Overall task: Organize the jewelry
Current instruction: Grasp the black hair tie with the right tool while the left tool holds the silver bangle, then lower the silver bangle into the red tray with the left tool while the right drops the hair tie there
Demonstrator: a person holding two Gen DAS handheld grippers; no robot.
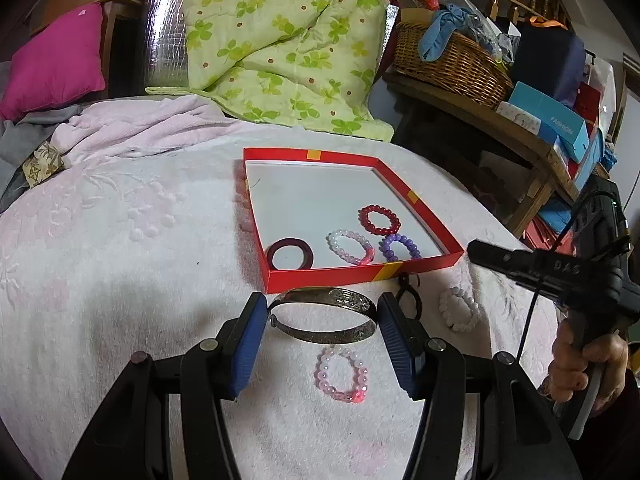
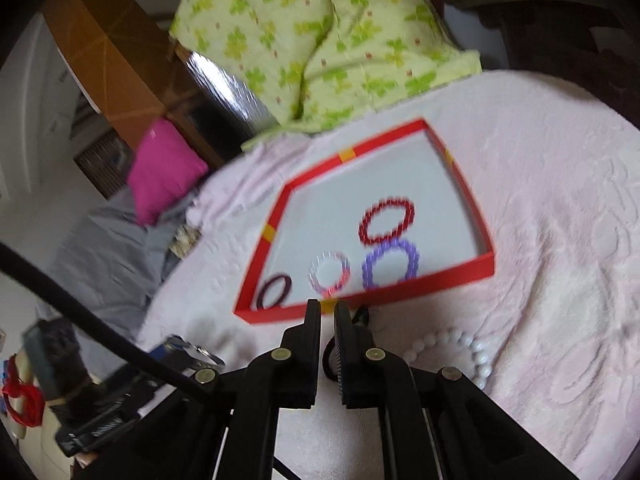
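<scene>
A red tray (image 1: 332, 272) on the pink blanket holds a dark red bangle (image 1: 290, 254), a pink-white bead bracelet (image 1: 350, 246), a purple bead bracelet (image 1: 398, 248) and a red bead bracelet (image 1: 378, 220). My left gripper (image 1: 322, 316) is open, its blue pads either side of a silver bangle (image 1: 324, 316) lying in front of the tray. A pink bead bracelet (image 1: 341, 374), a white bead bracelet (image 1: 458, 308) and a dark ring (image 1: 408, 292) lie nearby. My right gripper (image 2: 327, 312) has its jaws nearly together and empty, just before the tray (image 2: 360, 300), over the dark ring (image 2: 330, 356); the white bracelet (image 2: 452, 352) lies to its right.
A green floral quilt (image 1: 280, 40) and a magenta cushion (image 1: 56, 60) lie behind the tray. A wicker basket (image 1: 448, 60) and boxes crowd a wooden shelf at the right. The right-hand tool and the hand holding it (image 1: 580, 280) show at the right edge.
</scene>
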